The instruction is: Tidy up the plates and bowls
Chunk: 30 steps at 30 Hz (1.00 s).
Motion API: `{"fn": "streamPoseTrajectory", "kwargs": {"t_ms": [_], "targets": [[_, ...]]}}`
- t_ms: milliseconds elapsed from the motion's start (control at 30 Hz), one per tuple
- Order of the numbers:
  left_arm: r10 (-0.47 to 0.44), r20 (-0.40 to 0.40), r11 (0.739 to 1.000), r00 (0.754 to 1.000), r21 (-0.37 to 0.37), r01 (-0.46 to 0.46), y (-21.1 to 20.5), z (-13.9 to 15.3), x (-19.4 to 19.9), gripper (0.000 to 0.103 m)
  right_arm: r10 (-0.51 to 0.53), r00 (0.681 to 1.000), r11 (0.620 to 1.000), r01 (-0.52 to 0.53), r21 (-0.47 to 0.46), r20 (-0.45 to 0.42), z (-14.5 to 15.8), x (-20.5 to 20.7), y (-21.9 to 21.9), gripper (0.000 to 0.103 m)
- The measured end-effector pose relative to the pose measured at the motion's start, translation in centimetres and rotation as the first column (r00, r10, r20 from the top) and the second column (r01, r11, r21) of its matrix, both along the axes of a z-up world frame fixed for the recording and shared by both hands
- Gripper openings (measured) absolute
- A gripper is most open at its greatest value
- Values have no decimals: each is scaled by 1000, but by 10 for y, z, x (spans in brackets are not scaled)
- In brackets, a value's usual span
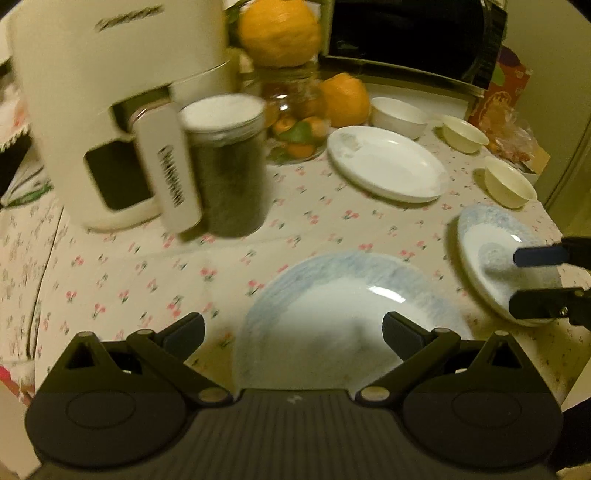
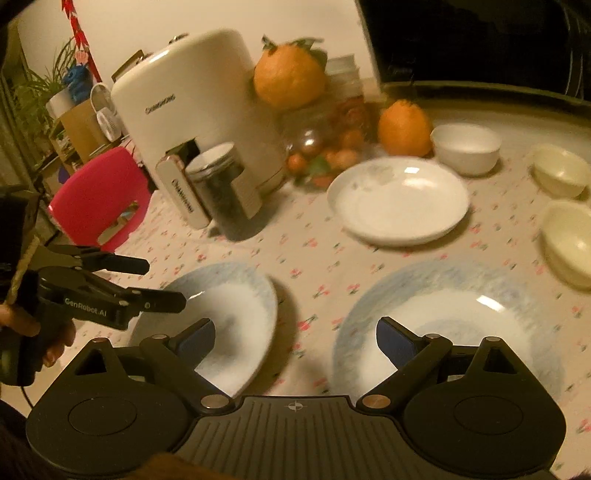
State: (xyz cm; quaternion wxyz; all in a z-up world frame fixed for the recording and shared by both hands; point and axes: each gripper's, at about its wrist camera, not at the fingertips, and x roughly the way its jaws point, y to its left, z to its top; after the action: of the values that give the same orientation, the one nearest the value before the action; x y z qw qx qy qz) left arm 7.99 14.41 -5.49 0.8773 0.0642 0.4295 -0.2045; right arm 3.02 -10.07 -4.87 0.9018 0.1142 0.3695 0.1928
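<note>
Two blue-rimmed plates lie on the flowered tablecloth. One [image 1: 351,317] [image 2: 229,317] sits just ahead of my open left gripper [image 1: 293,330], which also shows at the left of the right wrist view [image 2: 166,282]. The other [image 1: 506,266] [image 2: 447,328] lies under my open right gripper [image 2: 295,338], whose fingers [image 1: 539,254] hover over it at the right of the left wrist view. Further back lie a white plate [image 1: 388,162] [image 2: 399,199], a white bowl [image 1: 399,116] [image 2: 465,147] and two cream bowls [image 1: 463,133] [image 1: 509,181] [image 2: 561,170] [image 2: 570,240].
A white appliance [image 1: 110,96] [image 2: 184,110] and a dark jar [image 1: 229,162] [image 2: 221,188] stand at the back left. Oranges [image 1: 345,99] [image 2: 404,127], a glass fruit bowl [image 1: 295,129] and a black microwave [image 1: 410,33] line the back. The table edge [image 1: 554,221] runs at the right.
</note>
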Motion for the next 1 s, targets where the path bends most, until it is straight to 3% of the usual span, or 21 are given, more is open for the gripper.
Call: {"fn": "streamPoseTrajectory", "kwargs": {"t_ms": [167,300,467,667,833,1000], "targets": [[20,-33,997,999,-73,-22,28,-12,0,102,47,999,999,-46,28,-27,-12,-5,22,96],[1,-106,989,994,-148,-17,39,-22,0,92,101,993,994,-97,54,-65,-20,-5,38,96],[-6,-156,986,988,-168,-20,41,-28,2,71,111,983,991,-98,92,-147,-30,1,49,96],[-5,-181,985,983,-171,-27,41,-30,3,46,79,984,993,-63,103,-160,-33,8,49,93],[8,-184,987,983,-156,-37,42,-33,4,33,65,985,996,-54,73,-160,-34,13,51,65],[8,-171,991,985,-131,-31,40,-33,4,25,49,986,998,-43,40,-156,-37,14,52,51]]}}
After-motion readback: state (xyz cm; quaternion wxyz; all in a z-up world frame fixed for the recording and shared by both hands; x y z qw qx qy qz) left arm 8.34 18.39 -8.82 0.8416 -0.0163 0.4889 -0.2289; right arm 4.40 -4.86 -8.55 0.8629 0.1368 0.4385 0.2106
